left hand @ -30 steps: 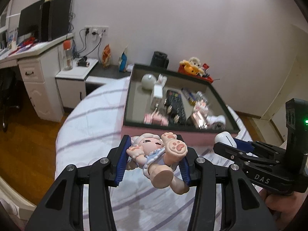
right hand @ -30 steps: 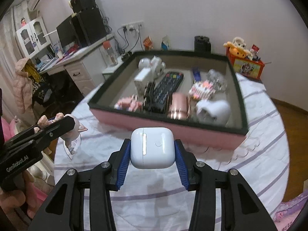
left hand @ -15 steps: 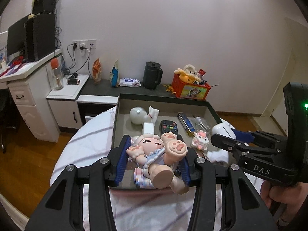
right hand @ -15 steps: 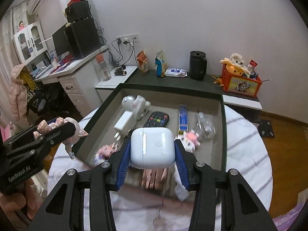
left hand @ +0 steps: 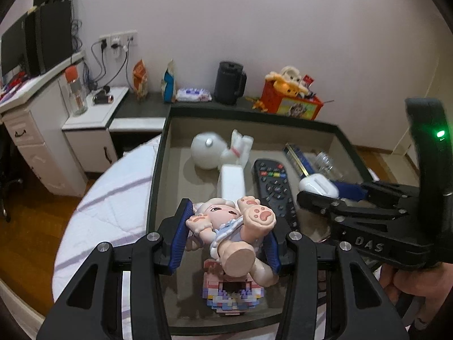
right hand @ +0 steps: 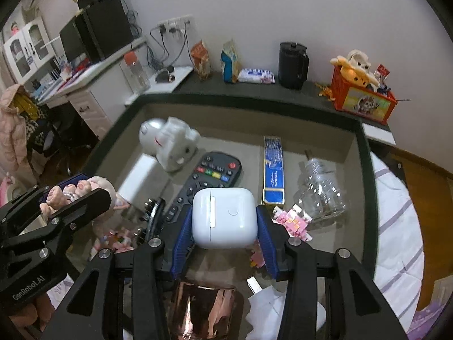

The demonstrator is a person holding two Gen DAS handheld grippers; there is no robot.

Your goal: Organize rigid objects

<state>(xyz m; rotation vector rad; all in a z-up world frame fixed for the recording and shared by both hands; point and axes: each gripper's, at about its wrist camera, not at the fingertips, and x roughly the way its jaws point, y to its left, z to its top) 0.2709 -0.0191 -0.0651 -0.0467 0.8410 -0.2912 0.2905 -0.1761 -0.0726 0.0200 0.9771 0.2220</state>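
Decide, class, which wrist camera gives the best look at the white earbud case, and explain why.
The right wrist view: the white earbud case sits centred and whole between the right tool's blue pads, seam and button visible. The left wrist view shows only its end, off to the side, partly hidden by that tool.

"DAS" in pale letters on black plastic right gripper [left hand: 320, 188] body at 4 o'clock; "GenRobot.AI" on black plastic left gripper [right hand: 72, 194] body at 8 o'clock.

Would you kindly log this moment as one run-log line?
left gripper: shut on pink-pawed doll figurine | right gripper: shut on white earbud case | both over dark-rimmed tray
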